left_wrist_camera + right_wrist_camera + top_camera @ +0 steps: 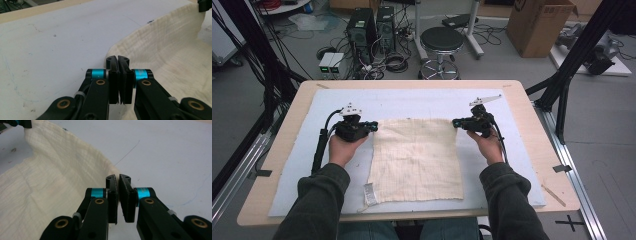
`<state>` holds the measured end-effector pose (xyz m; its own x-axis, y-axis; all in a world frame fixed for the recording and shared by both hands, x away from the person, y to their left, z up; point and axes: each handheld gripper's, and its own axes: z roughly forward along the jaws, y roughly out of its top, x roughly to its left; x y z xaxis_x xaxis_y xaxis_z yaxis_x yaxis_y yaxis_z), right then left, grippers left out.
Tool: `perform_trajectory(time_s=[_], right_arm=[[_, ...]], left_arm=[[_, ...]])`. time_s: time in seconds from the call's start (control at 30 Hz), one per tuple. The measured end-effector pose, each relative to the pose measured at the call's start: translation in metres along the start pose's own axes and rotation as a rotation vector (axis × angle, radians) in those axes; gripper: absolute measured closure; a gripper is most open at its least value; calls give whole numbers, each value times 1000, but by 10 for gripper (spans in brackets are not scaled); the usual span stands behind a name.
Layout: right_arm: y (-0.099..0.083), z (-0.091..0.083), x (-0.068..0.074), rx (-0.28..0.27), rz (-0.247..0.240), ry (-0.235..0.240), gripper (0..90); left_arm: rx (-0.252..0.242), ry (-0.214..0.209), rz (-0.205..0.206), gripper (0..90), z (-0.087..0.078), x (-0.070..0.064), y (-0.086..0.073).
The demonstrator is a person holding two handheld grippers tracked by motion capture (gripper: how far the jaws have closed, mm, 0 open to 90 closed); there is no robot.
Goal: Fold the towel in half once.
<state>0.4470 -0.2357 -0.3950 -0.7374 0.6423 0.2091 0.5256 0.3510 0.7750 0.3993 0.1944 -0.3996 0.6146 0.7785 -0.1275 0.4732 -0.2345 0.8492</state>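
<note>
A cream, finely checked cloth [414, 160] lies spread on the white mat [492, 102]. My left gripper [374, 125] sits at its far left corner and my right gripper [455, 122] at its far right corner, each held in a hand. In the left gripper view the gripper [117, 58] has its jaws pressed together at the corner of the cloth [170, 55]. In the right gripper view the gripper [118, 177] shows only a thin slit between the jaws, at the corner of the cloth [50, 175]. The far edge runs straight and slightly raised between them.
The mat covers most of the wooden table [522, 95]. A small white label [370, 194] hangs at the cloth's near left corner. Beyond the table stand a black stool [441, 42], computer towers [362, 27] and a cardboard box [537, 25] on the floor.
</note>
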Motion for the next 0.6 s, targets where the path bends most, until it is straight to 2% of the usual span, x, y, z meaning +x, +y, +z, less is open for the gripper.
perform_trajectory(time_s=[0.33, 0.6], right_arm=[[1, -11, 10, -25, -20, 23, 852], [2, -20, 20, -38, -37, 40, 852]], left_arm=[[-20, -8, 12, 872, -11, -7, -6], [-34, -19, 43, 872, -24, -16, -5]])
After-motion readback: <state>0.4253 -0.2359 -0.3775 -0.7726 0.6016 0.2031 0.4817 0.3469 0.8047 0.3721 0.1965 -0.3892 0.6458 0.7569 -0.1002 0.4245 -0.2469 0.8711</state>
